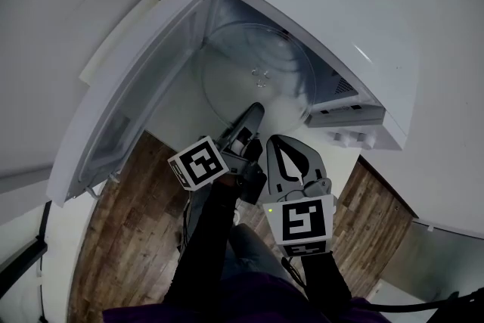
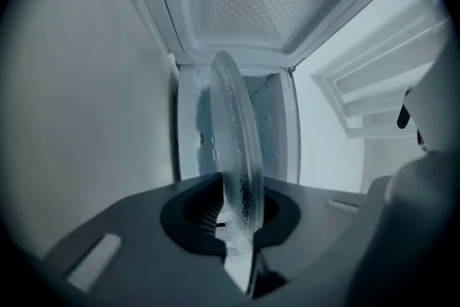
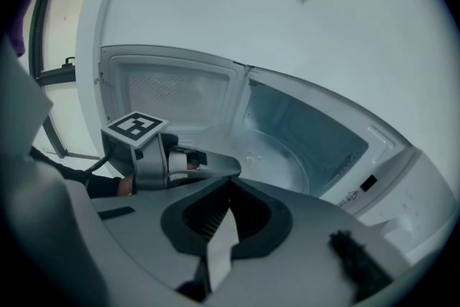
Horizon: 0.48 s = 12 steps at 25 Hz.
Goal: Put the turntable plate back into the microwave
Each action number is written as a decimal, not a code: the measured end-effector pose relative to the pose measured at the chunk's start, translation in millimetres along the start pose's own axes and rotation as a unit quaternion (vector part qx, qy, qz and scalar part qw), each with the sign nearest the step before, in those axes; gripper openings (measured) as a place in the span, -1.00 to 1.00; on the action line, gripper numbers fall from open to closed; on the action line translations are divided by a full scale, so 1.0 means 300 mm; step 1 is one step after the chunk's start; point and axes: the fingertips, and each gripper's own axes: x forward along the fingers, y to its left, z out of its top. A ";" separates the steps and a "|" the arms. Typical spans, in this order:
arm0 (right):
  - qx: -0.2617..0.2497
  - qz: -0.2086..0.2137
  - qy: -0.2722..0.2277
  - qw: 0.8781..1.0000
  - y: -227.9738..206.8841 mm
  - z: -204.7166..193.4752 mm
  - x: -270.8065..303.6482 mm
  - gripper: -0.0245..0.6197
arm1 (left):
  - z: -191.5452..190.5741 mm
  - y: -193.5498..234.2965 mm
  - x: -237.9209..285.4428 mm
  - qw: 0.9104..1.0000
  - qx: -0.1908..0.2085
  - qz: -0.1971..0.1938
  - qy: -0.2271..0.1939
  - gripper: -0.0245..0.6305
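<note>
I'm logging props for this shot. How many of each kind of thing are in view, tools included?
microwave: 1
plate: 1
tools: 2 (left tool, right tool)
Total: 4

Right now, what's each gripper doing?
Left gripper: closed on the rim of the glass turntable plate.
Right gripper: closed, holding nothing.
</note>
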 end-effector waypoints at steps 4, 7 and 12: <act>0.012 -0.006 -0.001 1.000 -0.015 -0.003 0.009 -0.90 | 0.014 0.002 0.034 1.000 0.005 -0.005 0.003 -0.80; 0.016 -0.012 0.003 1.000 -0.027 -0.011 0.017 -0.90 | 0.025 0.003 0.058 1.000 0.002 -0.011 0.000 -0.80; 0.021 -0.019 0.000 1.000 -0.046 -0.001 0.031 -0.90 | 0.035 0.005 0.098 1.000 0.005 -0.013 0.005 -0.80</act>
